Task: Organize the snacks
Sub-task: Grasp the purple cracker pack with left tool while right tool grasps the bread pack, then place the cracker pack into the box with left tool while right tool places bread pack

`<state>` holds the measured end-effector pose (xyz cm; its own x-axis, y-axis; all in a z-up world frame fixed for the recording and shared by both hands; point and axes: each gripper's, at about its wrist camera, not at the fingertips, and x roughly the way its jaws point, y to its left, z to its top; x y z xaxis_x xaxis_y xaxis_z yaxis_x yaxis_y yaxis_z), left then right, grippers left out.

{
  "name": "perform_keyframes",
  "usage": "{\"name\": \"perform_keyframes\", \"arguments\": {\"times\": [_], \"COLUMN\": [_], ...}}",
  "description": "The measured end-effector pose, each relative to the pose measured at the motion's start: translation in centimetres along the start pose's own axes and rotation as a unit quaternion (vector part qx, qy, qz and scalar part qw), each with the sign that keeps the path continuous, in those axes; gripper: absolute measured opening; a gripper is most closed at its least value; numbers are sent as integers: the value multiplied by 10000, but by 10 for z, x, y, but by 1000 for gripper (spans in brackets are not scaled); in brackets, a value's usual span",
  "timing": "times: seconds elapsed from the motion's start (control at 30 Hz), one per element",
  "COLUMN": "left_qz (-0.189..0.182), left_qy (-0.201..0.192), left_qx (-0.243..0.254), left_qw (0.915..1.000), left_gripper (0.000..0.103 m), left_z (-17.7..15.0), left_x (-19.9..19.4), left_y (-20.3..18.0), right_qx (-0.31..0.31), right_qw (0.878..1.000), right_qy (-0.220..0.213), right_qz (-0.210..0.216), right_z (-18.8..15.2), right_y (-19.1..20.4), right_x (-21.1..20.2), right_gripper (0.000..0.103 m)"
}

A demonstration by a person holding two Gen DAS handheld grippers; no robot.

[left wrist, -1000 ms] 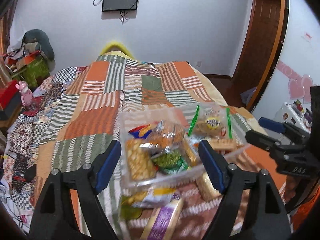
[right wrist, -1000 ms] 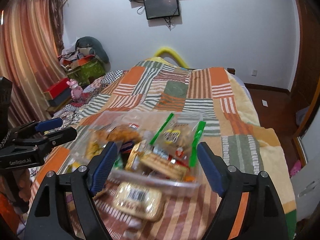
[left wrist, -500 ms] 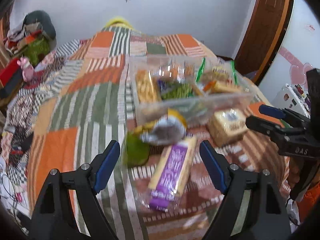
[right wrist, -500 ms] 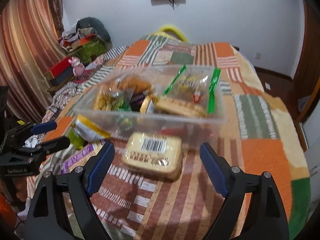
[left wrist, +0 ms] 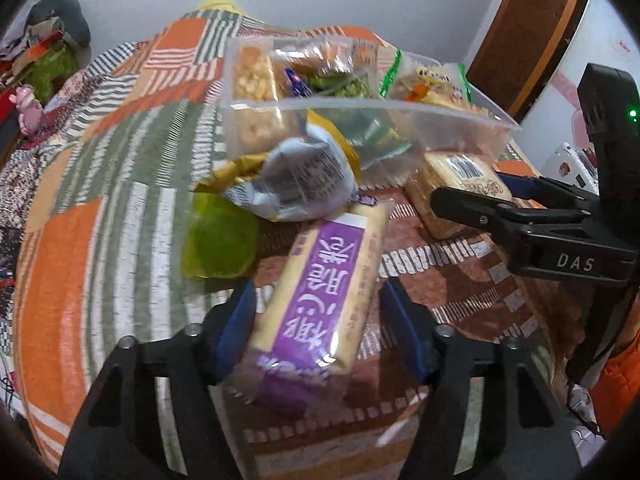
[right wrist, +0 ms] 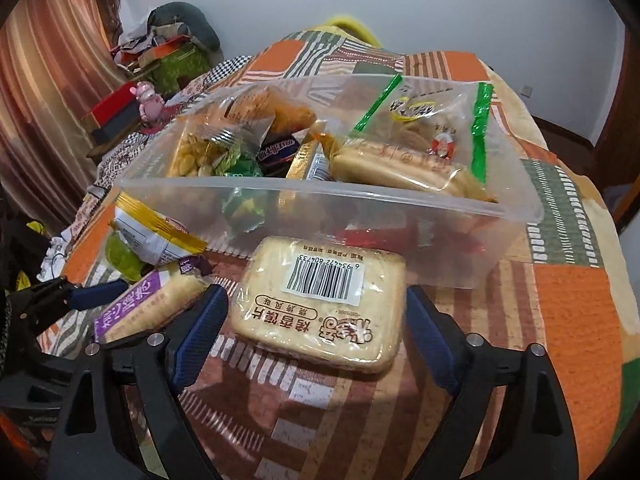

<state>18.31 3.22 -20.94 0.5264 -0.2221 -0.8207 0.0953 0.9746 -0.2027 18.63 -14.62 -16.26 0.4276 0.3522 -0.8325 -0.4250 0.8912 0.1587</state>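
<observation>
A clear plastic bin (right wrist: 516, 216) (left wrist: 496, 136) holding several snack packs sits on the patchwork bed. In front of it lie a purple-labelled biscuit pack (left wrist: 324, 280) (right wrist: 148, 304), a beige barcoded bread-slice pack (right wrist: 324, 300) (left wrist: 452, 184), a white-and-gold bag (left wrist: 304, 176) (right wrist: 148, 232) and a green pack (left wrist: 218, 236). My left gripper (left wrist: 320, 300) is open, its fingers either side of the purple pack's near end. My right gripper (right wrist: 316, 320) is open, its fingers either side of the beige pack. Neither pack is lifted.
The bed's quilt (right wrist: 572, 320) stretches beyond the bin. A pile of clothes and boxes (right wrist: 160, 60) stands at the left by the curtain. A wooden door (left wrist: 528, 28) is at the right. The right gripper's body (left wrist: 560, 232) shows beside the beige pack.
Both grippers have dropped low and moved forward. The left one now straddles the purple pack and the right one straddles the beige pack; both stay open.
</observation>
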Motion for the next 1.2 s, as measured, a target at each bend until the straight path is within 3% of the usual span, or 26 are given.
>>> {"name": "perform_keyframes", "arguments": {"times": [0.23, 0.37, 0.73, 1.2], "left_qz": [-81, -55, -232, -229], "left_qy": [-105, -149, -308, -1088], "left_qx": [21, 171, 271, 332], "left_qw": [9999, 9997, 9989, 9932], "left_gripper": [60, 45, 45, 45], "left_z": [3, 3, 6, 35], "left_x": [6, 2, -21, -76], "left_y": [-11, -20, -40, -53], "right_qx": [-1, -33, 110, 138], "right_qw": [9999, 10000, 9991, 9941], "right_qy": [3, -41, -402, -1076], "right_qz": [112, 74, 102, 39], "right_z": [-1, -5, -13, -1], "right_y": [-5, -4, -15, -18], "right_x": [-5, -11, -53, -96], "right_gripper": [83, 81, 79, 79]}}
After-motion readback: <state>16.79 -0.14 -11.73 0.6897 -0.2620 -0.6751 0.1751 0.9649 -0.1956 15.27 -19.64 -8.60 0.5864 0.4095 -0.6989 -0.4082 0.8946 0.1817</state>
